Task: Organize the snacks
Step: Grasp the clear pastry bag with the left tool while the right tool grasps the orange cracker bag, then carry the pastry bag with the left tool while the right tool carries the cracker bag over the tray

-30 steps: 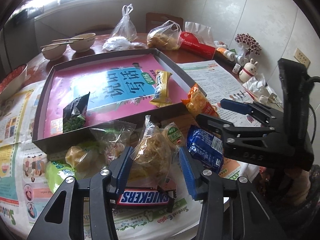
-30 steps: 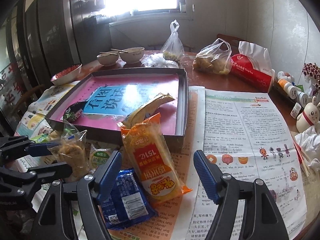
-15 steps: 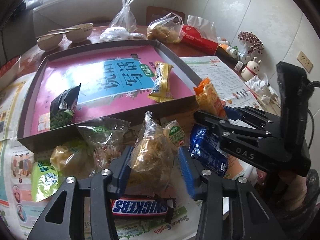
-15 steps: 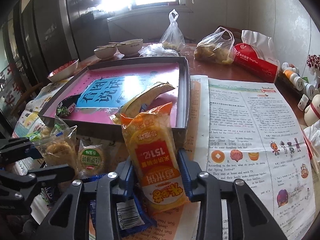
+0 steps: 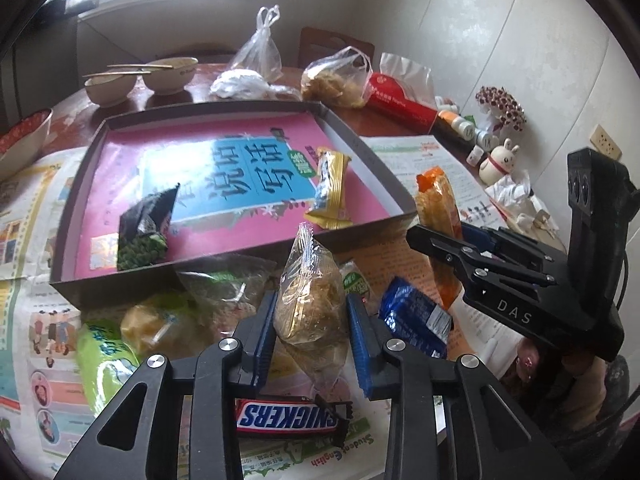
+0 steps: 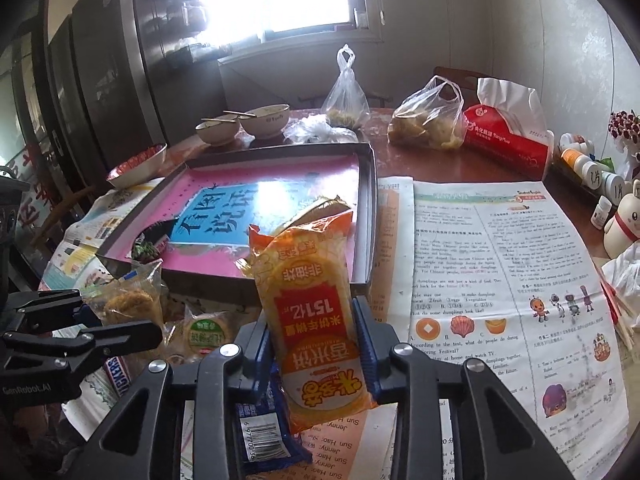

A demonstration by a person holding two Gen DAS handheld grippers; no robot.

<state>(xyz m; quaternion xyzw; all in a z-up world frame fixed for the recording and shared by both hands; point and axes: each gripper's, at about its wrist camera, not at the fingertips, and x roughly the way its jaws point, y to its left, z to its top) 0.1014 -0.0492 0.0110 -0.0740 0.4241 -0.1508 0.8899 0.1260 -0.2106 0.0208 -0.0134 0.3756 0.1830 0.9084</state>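
A clear bag of brown snack stands upright between my left gripper's blue pads; the jaws are closing and press on it. My right gripper is shut on an orange rice-cracker packet, held upright just in front of the dark tray. The pink-lined tray holds a green pea packet and a yellow bar. Loose in front of the tray lie a Snickers bar, a blue packet, green packets and a round cake.
Newspaper covers the table to the right of the tray. Behind the tray stand two bowls with chopsticks, tied plastic bags and a red tissue pack. Bottles and a rabbit figurine line the right wall. A red bowl sits far left.
The right jaws went from wide apart to shut on the orange packet, which now stands steeper. The left jaws narrowed onto the clear bag.
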